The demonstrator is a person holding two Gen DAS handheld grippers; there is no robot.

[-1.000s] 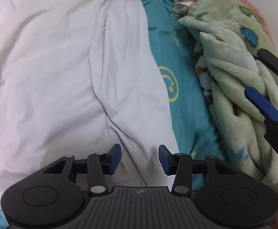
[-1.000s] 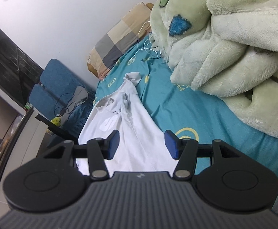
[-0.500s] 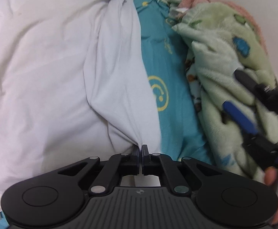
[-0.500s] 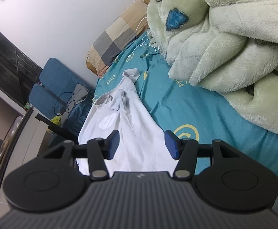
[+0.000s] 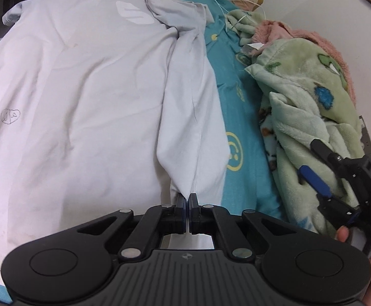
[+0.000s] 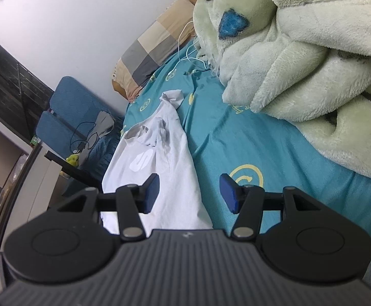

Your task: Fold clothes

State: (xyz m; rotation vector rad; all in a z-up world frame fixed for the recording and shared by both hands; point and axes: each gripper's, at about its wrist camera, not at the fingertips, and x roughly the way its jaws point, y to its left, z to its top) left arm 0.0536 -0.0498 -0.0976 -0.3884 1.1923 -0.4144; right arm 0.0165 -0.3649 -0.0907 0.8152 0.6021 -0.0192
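Observation:
A white T-shirt [image 5: 83,97] lies spread on the teal bed sheet [image 5: 239,107], with its right side folded over along the edge. My left gripper [image 5: 187,201] is shut on the shirt's lower right hem and lifts the cloth into a peak. The shirt also shows in the right wrist view [image 6: 165,158], with its collar at the far end. My right gripper [image 6: 189,195] is open and empty, above the shirt's right edge and the sheet. It also shows at the right of the left wrist view [image 5: 320,168], over the blanket.
A bunched pale green fleece blanket [image 5: 305,117] lies on the right side of the bed, also in the right wrist view [image 6: 300,51]. A checked pillow [image 6: 149,48] and a white cable [image 6: 185,51] sit at the head. A blue chair [image 6: 70,117] stands beside the bed.
My left gripper closed on the shirt's hem and has lifted it, pulling the cloth taut. My right gripper stayed open and shifted only slightly.

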